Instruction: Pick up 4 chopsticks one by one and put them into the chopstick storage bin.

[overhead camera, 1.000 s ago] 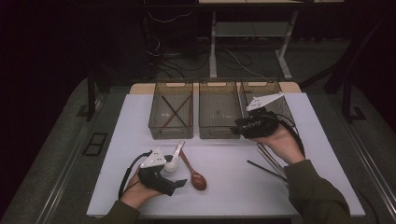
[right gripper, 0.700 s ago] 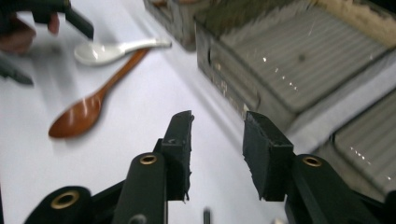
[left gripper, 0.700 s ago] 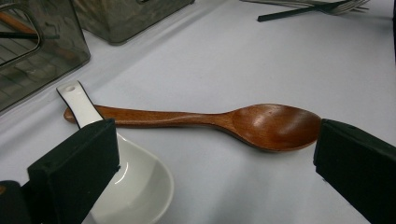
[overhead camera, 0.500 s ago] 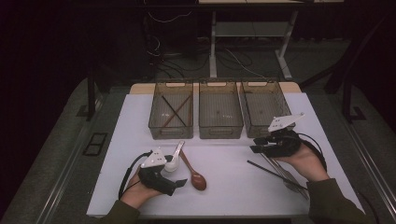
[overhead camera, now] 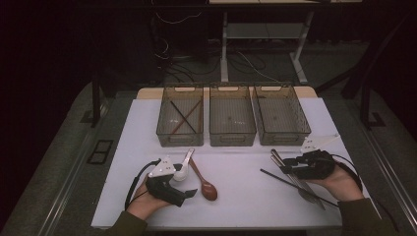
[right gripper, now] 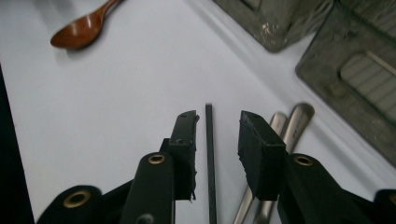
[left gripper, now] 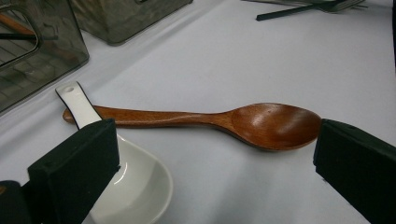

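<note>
— Black chopstick (right gripper: pixel 208 154), thin and straight, runs up the gap between the jaws of the right gripper (right gripper: pixel 215 135). Is it held?

— Not yet, I'd say. The right gripper view shows the jaws apart, with bare table on either side of the stick, and they have just been closing in on it. Neither pad touches it.

— Which way does its long axis lie?

— Along the jaws, not across them, so they close on its two sides. In the high view the chopstick (overhead camera: pixel 287 179) lies slanted on the white table (overhead camera: pixel 236 162), its far end pointing left toward the middle, with the right gripper (overhead camera: pixel 290 167) over its right part.

— And beside it?

— Metal cutlery handles (right gripper: pixel 280 140) lie just to the right of the right-hand jaw. They are close enough that a sideways drift could catch them as well.

— Is the other hand nearer?

— No. The left gripper (overhead camera: pixel 189 192) sits well apart, at the lower left. Its jaws are spread wide with nothing between the pads. A white ceramic spoon (left gripper: pixel 126 182) and a wooden spoon (left gripper: pixel 224 121) lie in front of it.

— Where might the stick go?

— My guess is the left bin (overhead camera: pixel 180 140), which already holds chopsticks.
</note>
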